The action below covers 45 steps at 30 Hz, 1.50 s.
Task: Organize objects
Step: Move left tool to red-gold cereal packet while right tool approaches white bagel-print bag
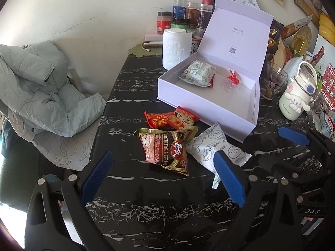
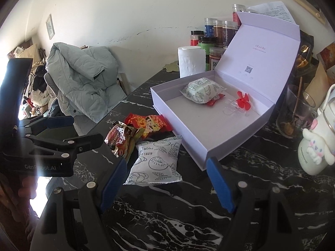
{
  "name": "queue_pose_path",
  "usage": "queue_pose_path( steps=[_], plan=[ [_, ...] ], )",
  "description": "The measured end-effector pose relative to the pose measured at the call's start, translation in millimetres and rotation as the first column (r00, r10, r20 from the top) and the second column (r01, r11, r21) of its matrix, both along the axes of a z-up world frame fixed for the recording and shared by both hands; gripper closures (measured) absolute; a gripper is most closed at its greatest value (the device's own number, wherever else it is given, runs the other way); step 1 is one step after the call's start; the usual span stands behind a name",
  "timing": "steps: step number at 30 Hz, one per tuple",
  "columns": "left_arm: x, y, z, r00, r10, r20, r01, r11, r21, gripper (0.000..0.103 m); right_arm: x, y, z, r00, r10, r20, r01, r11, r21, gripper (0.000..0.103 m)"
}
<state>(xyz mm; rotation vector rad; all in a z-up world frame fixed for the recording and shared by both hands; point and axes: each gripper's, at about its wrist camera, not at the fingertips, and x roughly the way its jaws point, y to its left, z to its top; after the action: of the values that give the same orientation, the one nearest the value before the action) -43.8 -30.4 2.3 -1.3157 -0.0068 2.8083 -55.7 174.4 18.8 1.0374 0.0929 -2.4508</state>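
White snack packet [image 2: 156,163] lies on the table [image 2: 261,188], w/ the box [image 2: 201,144] at its 2 o'clock. Right gripper [image 2: 167,177] is nearer, jaws wide open, empty, packet between them, long axis toward 1 o'clock. Left gripper [image 1: 163,177] also open, empty.

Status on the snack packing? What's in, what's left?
Done: the box is open and holds one pale packet and a red trinket. In hand: nothing; left gripper and right gripper are open. Left: white packet, cereal packet, red packets on the table.
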Motion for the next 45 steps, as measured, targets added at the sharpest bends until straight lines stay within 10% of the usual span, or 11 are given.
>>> queue_pose_path(
  steps=[33, 37, 45],
  plan=[
    [-33, -37, -51, 0.996, -0.036, 0.085, 0.035, 0.999, 0.016, 0.006, -53, -54, -62, 0.981, 0.113, 0.159, -0.124, 0.990, 0.062, 0.020],
    [-38, -36, -55, 0.994, -0.052, 0.100, 0.049, 0.998, 0.038, 0.006, -53, -50, -61, 0.983, 0.114, 0.147, -0.124, 0.990, 0.065, 0.039],
    [-44, -20, -59, 0.990, -0.108, 0.094, 0.103, 0.993, 0.054, 0.006, -35, -32, -58, 0.986, 0.099, 0.134, -0.112, 0.989, 0.092, 0.042]
  ],
)
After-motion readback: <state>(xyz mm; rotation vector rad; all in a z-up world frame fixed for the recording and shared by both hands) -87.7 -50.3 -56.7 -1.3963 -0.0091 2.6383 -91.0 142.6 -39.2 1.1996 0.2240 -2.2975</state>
